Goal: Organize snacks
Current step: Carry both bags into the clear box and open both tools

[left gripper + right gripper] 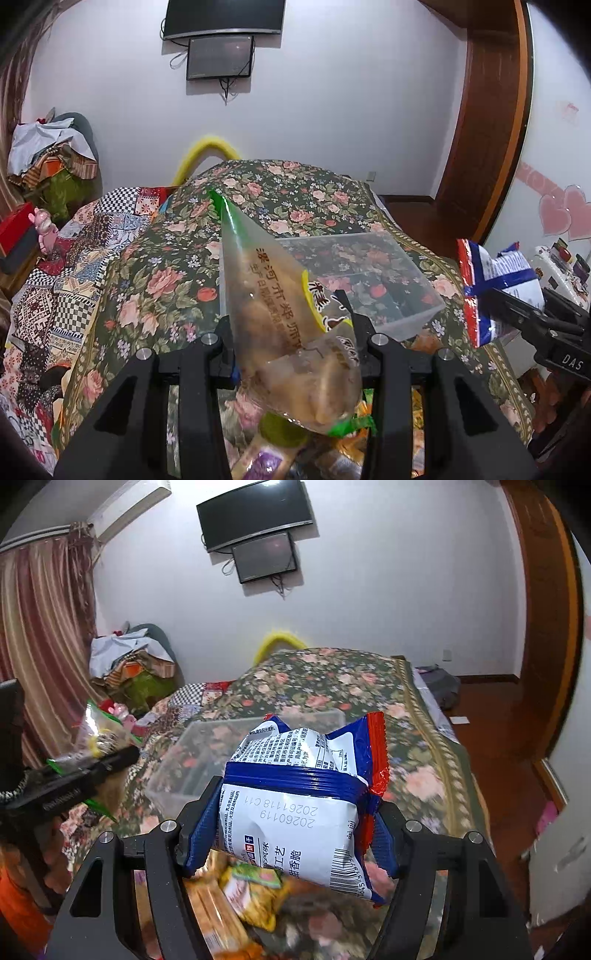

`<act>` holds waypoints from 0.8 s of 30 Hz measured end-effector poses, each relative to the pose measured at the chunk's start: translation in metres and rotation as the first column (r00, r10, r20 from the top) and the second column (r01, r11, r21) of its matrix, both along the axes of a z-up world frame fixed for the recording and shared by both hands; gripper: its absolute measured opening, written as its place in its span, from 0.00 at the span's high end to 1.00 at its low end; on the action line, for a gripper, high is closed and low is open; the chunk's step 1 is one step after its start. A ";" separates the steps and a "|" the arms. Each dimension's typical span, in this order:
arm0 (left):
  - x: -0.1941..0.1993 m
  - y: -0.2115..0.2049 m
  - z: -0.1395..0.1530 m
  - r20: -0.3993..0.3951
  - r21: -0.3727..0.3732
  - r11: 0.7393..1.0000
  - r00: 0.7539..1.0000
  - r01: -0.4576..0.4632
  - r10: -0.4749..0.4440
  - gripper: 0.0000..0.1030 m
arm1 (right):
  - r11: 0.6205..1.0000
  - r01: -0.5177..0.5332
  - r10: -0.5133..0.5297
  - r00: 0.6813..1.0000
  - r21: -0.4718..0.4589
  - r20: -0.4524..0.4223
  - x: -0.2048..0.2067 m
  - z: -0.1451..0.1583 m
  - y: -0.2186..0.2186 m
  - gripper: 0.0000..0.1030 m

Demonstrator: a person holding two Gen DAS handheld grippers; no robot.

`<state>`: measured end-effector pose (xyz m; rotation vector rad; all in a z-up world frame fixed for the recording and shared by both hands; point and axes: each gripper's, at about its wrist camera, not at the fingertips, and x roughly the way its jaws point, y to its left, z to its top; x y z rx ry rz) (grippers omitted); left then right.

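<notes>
My left gripper (291, 328) is shut on a clear snack bag with green ends (280, 317), held tilted above the floral bedspread. My right gripper (295, 812) is shut on a white, blue and red snack packet (303, 797), also held in the air. An empty clear plastic bin (369, 280) sits on the bed ahead of both grippers; it also shows in the right wrist view (207, 753). The right gripper with its packet (495, 291) shows at the right of the left wrist view. The left gripper with its bag (92, 746) shows at the left of the right wrist view.
More loose snack packets lie on the bed below the grippers (255, 893) (269, 458). The floral bedspread (295, 199) covers the bed, with a patchwork cloth (66, 266) to the left. A pile of clothes (51, 155) is at the far left. A wooden door frame (491, 122) stands right.
</notes>
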<state>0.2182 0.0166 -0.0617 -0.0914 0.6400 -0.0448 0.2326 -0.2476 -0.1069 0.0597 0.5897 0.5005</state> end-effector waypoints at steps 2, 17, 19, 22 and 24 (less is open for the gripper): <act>0.011 0.001 -0.004 -0.014 -0.004 1.000 1.000 0.001 -0.002 0.61 | 1.000 -0.012 0.012 1.000 0.006 -0.010 0.012 -0.003 0.009 0.35; 0.082 0.003 -0.048 -0.131 0.018 1.000 0.991 -0.017 0.019 0.61 | 0.997 -0.064 0.058 0.991 -0.046 -0.121 0.075 -0.039 0.054 0.35; 0.088 0.001 -0.053 -0.142 0.027 1.000 0.990 -0.015 0.019 0.61 | 0.996 -0.075 0.066 0.987 -0.057 -0.144 0.082 -0.044 0.058 0.35; 0.093 0.002 -0.056 -0.150 0.022 1.000 0.989 -0.014 0.017 0.60 | 0.992 -0.090 0.075 0.983 -0.089 -0.165 0.085 -0.051 0.064 0.34; 0.095 0.003 -0.057 -0.156 0.020 1.000 0.988 -0.016 0.019 0.60 | 0.989 -0.097 0.077 0.981 -0.109 -0.176 0.085 -0.054 0.067 0.33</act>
